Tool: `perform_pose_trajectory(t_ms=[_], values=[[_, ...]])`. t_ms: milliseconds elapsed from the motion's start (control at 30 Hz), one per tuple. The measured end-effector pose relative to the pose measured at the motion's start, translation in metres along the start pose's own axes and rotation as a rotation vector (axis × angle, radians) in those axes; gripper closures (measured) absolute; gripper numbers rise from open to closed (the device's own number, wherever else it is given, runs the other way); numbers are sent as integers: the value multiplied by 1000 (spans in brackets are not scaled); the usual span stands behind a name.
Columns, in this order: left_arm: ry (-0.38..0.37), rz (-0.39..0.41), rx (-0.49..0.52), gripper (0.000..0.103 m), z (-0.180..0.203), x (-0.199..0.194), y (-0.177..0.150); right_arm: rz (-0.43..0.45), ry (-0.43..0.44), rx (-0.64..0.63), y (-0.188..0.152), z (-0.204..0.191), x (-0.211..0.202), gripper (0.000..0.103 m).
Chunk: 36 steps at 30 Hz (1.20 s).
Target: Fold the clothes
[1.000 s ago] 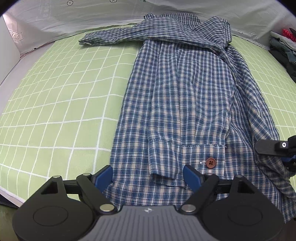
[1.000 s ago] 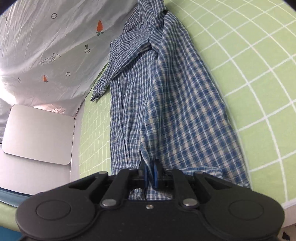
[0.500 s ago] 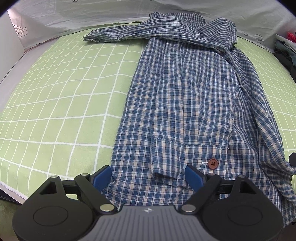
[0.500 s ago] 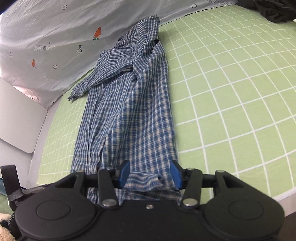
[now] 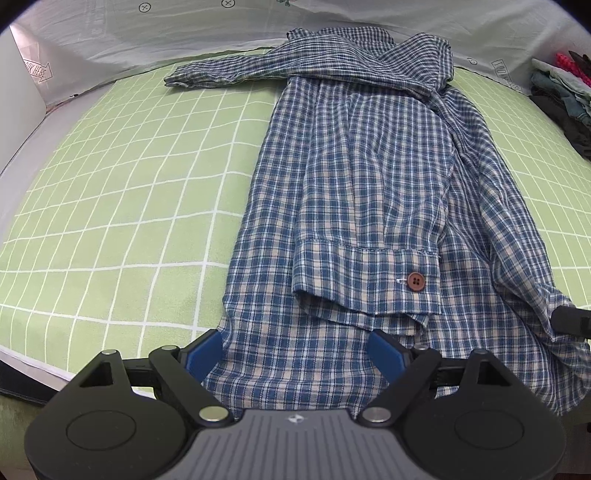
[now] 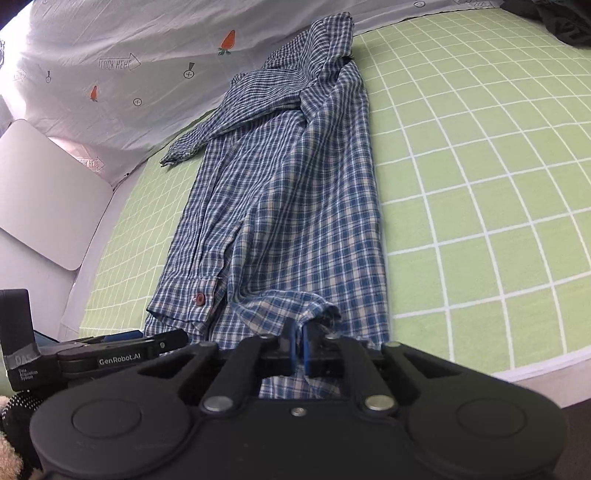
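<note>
A blue plaid shirt (image 5: 369, 184) lies lengthwise on the green grid mat (image 5: 129, 192), collar at the far end, one sleeve stretched out to the far left. A folded sleeve cuff with a brown button (image 5: 415, 282) lies on its near part. My left gripper (image 5: 295, 350) is open, its blue pads straddling the shirt's near hem. In the right wrist view the shirt (image 6: 295, 192) shows again, and my right gripper (image 6: 298, 349) is shut on a bunched fold of its near hem. The left gripper (image 6: 122, 349) shows at the lower left there.
A pale printed sheet (image 5: 184, 33) hangs behind the mat. A pile of other clothes (image 5: 565, 96) sits at the far right. A white board (image 6: 44, 192) leans at the left. The mat's near edge (image 6: 535, 365) drops off close to the grippers.
My right gripper opened half a second ago and has now shut on the shirt's near hem. My left gripper stayed open, shifting slightly over the hem.
</note>
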<state>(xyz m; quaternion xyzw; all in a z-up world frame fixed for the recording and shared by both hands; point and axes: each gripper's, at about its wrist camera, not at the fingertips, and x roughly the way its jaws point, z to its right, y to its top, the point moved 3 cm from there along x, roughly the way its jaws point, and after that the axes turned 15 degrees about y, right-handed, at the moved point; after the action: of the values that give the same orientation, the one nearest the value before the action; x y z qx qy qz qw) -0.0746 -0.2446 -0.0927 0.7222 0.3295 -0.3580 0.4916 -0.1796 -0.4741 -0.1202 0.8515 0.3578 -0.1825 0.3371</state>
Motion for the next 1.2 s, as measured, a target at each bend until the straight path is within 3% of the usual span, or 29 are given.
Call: perform_pose_trajectory(t_ms=[133, 333, 600, 767, 933, 1200], values=[[-28, 22, 8, 16, -19, -12, -4, 45, 15, 26, -11, -21, -1, 101], [-56, 33, 20, 16, -44, -23, -20, 26, 32, 47, -45, -56, 12, 102], [-43, 20, 20, 16, -71, -27, -47, 39, -18, 103, -67, -59, 32, 101], [-43, 18, -7, 16, -81, -27, -50, 20, -78, 1, -70, -81, 30, 88], [-61, 30, -3, 16, -74, -26, -42, 62, -93, -123, -65, -104, 13, 78], [-74, 51, 25, 16, -57, -26, -29, 118, -84, -184, -43, -114, 1, 75]])
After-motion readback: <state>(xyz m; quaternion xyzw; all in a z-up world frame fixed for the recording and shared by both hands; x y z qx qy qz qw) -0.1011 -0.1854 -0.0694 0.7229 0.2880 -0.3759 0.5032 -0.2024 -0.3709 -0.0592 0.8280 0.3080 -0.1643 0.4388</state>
